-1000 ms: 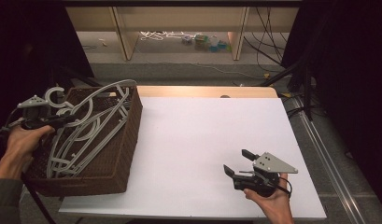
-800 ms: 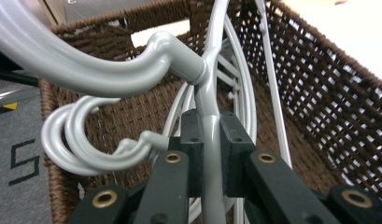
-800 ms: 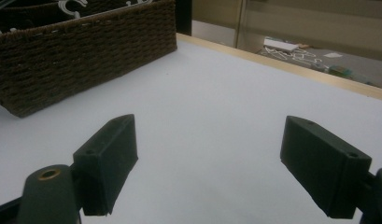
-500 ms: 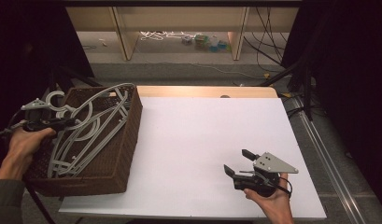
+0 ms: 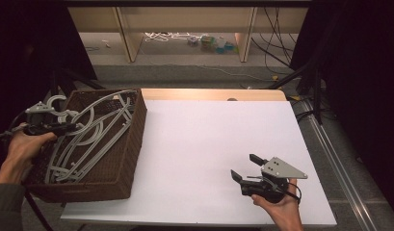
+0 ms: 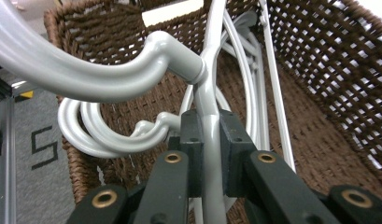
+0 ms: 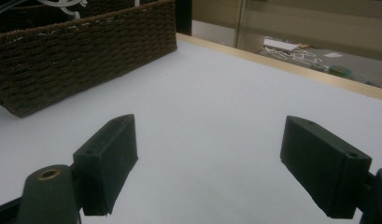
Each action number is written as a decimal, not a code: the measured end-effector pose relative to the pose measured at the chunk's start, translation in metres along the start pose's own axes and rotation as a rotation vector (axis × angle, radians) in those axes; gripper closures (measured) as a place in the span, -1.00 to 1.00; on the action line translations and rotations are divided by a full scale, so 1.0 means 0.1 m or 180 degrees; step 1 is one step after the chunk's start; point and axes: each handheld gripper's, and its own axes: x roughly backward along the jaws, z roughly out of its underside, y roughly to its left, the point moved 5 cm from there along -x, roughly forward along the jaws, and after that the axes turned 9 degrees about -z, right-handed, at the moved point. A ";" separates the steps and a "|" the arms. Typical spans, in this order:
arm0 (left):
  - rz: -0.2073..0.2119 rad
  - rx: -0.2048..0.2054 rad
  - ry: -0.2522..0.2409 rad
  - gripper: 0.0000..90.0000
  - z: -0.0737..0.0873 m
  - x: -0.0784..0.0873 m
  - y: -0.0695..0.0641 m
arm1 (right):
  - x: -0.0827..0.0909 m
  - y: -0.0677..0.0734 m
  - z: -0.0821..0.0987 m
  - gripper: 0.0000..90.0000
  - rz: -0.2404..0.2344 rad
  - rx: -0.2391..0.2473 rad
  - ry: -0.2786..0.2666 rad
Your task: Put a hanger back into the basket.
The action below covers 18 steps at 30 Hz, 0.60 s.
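The left gripper view shows the left gripper (image 6: 210, 154) pinching a grey hanger (image 6: 208, 93) over the brown basket (image 6: 319, 70). The right gripper (image 7: 209, 163) has its fingers spread wide above the white table (image 7: 216, 102).

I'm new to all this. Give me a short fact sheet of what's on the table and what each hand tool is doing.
Surface: white table
Container: brown wicker basket at the table's left edge
Contents: grey plastic hangers piled in the basket
Left gripper: shut on the neck of one hanger, just below its hook, at the basket's near-left corner
Right gripper: jaws open, nothing between them, held low over bare table near the front right
Background: shelf with small items beyond the table
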 end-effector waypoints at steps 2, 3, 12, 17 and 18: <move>0.0003 -0.0027 0.0022 0.82 0.00 -0.03 0.00 | 0.00 0.01 0.00 -0.56 -0.0020 -0.0049 0.0025; -0.0006 -0.0120 0.0094 0.82 0.01 -0.04 0.01 | 0.01 0.01 0.01 -0.56 -0.0019 -0.0049 0.0035; -0.0094 -0.0303 0.0267 0.82 0.11 -0.11 0.01 | 0.00 0.01 0.01 -0.56 -0.0030 -0.0051 0.0030; -0.0085 -0.0298 0.0217 0.81 0.12 -0.16 -0.02 | 0.00 -0.01 0.00 -0.56 0.0003 -0.0001 0.0007; -0.0090 -0.0315 0.0228 0.81 0.12 -0.16 -0.03 | 0.00 -0.01 0.00 -0.56 -0.0009 -0.0002 0.0008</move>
